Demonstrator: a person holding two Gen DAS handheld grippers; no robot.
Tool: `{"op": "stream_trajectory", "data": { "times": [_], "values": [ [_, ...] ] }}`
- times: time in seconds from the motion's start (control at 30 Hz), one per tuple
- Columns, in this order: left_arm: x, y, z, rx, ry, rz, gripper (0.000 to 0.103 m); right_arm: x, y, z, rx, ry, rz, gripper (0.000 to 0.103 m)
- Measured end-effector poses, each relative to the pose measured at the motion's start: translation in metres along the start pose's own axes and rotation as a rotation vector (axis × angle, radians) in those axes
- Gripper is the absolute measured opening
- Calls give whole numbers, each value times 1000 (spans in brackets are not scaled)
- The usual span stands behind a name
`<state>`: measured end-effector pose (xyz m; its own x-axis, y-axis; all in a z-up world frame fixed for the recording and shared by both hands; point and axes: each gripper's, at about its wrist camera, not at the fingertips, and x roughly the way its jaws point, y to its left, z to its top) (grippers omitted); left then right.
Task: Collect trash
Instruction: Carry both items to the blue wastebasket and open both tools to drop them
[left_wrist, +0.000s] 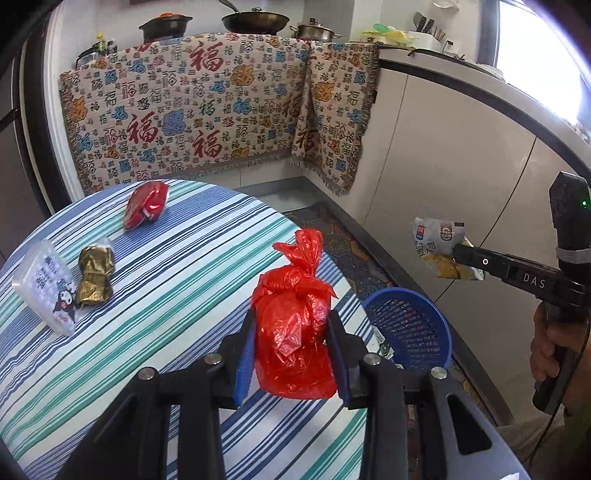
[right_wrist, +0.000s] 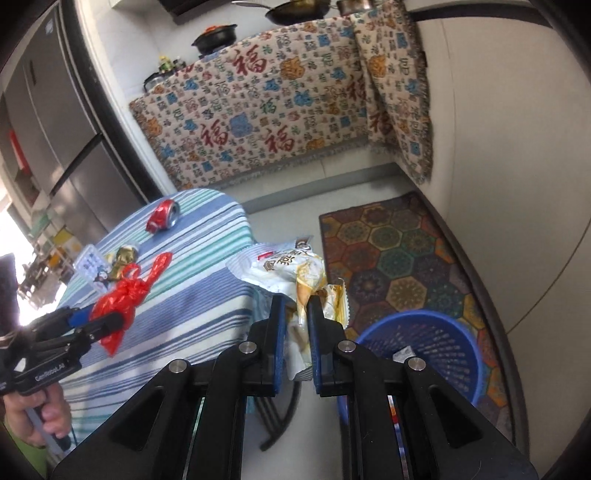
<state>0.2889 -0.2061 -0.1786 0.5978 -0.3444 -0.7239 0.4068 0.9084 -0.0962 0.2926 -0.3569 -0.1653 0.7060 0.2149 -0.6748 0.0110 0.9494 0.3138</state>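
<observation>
The left gripper (left_wrist: 293, 352) is clamped on a knotted red plastic bag (left_wrist: 295, 325), its blue pads pressed against both sides, the bag raised over the near edge of the striped counter (left_wrist: 166, 280). The right gripper (right_wrist: 297, 325) is closed narrow on a crumpled white and yellow snack wrapper (right_wrist: 291, 266), held out in the air past the counter's edge, over the floor and just up from the blue basket (right_wrist: 417, 339). The basket stands on the floor beside the counter, at the edge of a patterned rug (right_wrist: 399, 258), with a few scraps of wrapper lying inside it.

Three more pieces lie on the counter, apart from each other: a crushed red can (left_wrist: 146, 205) toward the far side, a crumpled gold foil wrapper (left_wrist: 95, 275), and just left of that a small clear plastic box (left_wrist: 46, 286) with a cartoon print. Behind the counter a patterned blanket (left_wrist: 207, 107) hangs over the kitchen worktop, with pots (left_wrist: 166, 24) and a pan on top.
</observation>
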Motion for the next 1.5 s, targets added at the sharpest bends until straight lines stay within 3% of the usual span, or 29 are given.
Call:
{"op": "stream_trajectory", "data": {
  "times": [0.3,0.57,1.0,1.5],
  "values": [
    [20,-44,16,53,10,-27,36,-14,-36,-3,59,-11,-38,11],
    [39,-96,24,105,33,-112,36,-18,-78,-12,163,25,-121,11],
    [126,-178,18,140,170,-245,36,-11,-145,-31,339,103,-191,11],
    [182,-202,13,159,246,-263,36,6,-171,-28,391,146,-196,13]
  ]
}}
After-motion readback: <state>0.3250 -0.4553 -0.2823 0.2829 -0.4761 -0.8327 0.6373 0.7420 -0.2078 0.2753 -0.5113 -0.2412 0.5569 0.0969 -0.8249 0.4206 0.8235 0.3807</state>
